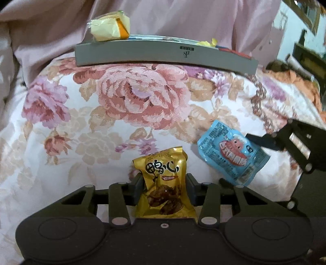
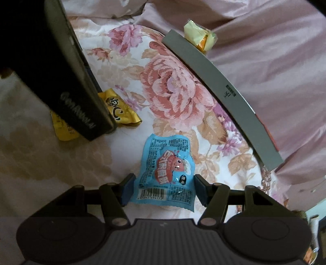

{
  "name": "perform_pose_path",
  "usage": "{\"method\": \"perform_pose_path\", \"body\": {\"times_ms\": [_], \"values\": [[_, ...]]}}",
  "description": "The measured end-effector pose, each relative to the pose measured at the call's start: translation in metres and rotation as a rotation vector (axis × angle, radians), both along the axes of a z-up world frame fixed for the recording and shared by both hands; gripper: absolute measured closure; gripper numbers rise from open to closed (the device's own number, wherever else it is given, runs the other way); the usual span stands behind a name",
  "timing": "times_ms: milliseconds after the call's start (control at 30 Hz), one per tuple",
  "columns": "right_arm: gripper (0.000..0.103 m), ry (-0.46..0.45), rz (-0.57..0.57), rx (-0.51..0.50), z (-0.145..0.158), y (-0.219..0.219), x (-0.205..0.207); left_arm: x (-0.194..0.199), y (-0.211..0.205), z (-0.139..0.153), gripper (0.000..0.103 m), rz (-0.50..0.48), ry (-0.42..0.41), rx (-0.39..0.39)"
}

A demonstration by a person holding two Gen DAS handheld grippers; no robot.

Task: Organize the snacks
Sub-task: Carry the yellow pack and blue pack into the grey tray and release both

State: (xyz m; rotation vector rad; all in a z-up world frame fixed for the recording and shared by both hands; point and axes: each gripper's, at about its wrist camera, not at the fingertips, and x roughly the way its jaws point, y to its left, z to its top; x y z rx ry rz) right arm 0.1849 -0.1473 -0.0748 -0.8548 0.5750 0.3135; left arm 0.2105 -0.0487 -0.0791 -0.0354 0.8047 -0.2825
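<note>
A gold snack packet [image 1: 163, 175] stands between the fingers of my left gripper [image 1: 165, 187], whose pads press on its two sides. Part of that gold packet [image 2: 118, 110] shows beside the left tool's black body [image 2: 77, 102] in the right wrist view. A blue snack packet [image 2: 165, 175] lies flat on the floral bedspread [image 2: 173, 91], between the fingers of my right gripper [image 2: 164, 189]. The jaws straddle it with a small gap at the right pad. From the left wrist view the blue packet [image 1: 230, 152] lies to the right, with a right finger [image 1: 262, 141] over it.
A long grey tray [image 1: 163, 55] rests at the far side of the bedspread, seen as a grey tray [image 2: 224, 81] from the right. A pale yellow packet [image 1: 110, 26] sits on its left end, with more wrappers [image 1: 207, 42] to the right. Pink bedding [image 1: 203, 18] rises behind.
</note>
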Motion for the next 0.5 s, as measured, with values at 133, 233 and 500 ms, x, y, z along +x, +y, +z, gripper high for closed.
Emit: {"method": "perform_pose_path", "body": {"times_ms": [133,233,500], "values": [[0.037,-0.044,0.005,-0.046,-0.003,0.001,0.000,0.001,0.004,0.003,0.058,0.034,-0.021,-0.038],[0.037,-0.077,0.015,-0.106,-0.008,0.003,-0.001,0.002,0.007,0.006,0.058,0.065,-0.043,-0.042],[0.037,-0.148,-0.001,-0.193,-0.012,0.002,0.003,0.001,0.015,0.013,0.058,0.127,-0.076,-0.043]]}}
